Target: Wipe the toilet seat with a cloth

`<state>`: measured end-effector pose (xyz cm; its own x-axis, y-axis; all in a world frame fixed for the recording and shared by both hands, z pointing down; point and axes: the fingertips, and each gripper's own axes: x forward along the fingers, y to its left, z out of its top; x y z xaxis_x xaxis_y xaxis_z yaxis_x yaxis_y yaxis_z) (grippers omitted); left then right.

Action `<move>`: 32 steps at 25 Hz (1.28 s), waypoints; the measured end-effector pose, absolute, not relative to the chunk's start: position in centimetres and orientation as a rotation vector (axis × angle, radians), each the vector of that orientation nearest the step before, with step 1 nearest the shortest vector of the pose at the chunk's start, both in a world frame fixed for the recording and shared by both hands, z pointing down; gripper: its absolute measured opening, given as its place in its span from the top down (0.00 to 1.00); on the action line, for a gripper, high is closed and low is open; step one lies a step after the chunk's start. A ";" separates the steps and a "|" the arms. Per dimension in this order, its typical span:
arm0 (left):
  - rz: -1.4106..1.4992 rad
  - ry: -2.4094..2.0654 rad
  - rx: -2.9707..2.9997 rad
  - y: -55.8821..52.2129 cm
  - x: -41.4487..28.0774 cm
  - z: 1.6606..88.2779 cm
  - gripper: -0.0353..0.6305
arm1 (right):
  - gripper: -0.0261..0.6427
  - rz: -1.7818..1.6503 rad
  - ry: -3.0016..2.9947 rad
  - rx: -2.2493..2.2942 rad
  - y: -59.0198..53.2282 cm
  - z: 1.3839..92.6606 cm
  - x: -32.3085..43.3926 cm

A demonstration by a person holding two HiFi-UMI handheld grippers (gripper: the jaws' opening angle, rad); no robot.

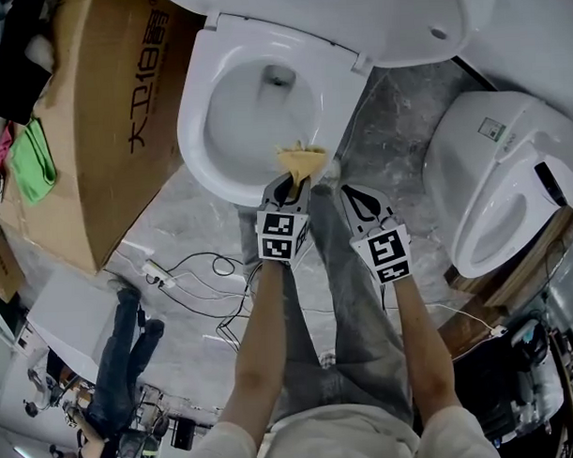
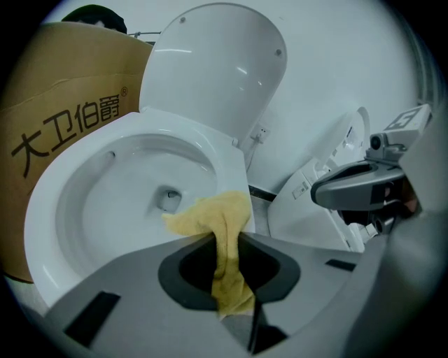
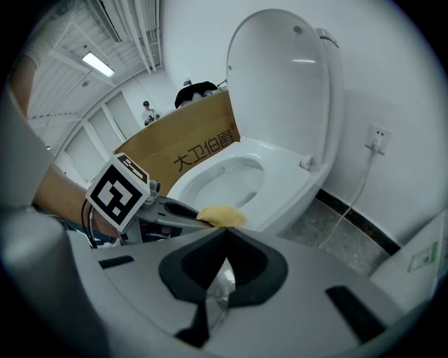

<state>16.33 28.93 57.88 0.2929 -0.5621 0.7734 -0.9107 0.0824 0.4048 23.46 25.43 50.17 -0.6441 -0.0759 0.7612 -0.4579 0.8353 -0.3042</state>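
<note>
Left gripper (image 2: pixel 225 234) jaws clamp yellow cloth (image 2: pixel 220 231), its end on toilet seat (image 2: pixel 234 175) rim; lid (image 2: pixel 217 70) up, cardboard box (image 2: pixel 56 119) behind.

Both forearms reach forward – left gripper (image 1: pixel 292 183) clamps cloth (image 1: pixel 301 159), right gripper (image 1: pixel 349 191) closed, empty

Two toilets (image 1: pixel 201 132) (image 1: pixel 472 170), one yellow cloth (image 1: pixel 301 159), two grippers (image 1: pixel 292 181) (image 1: pixel 360 197), one cardboard box (image 1: pixel 105 136).
</note>
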 end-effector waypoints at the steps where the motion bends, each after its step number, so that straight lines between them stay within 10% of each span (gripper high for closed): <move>1: 0.457 -1.380 1.600 28.7 16.4 57.9 0.82 | 0.95 0.618 -2.216 0.391 25.2 50.2 23.5; 32: 0.609 -1.242 1.855 15.2 17.5 57.2 0.82 | 0.95 0.622 -2.222 0.559 17.6 50.3 22.9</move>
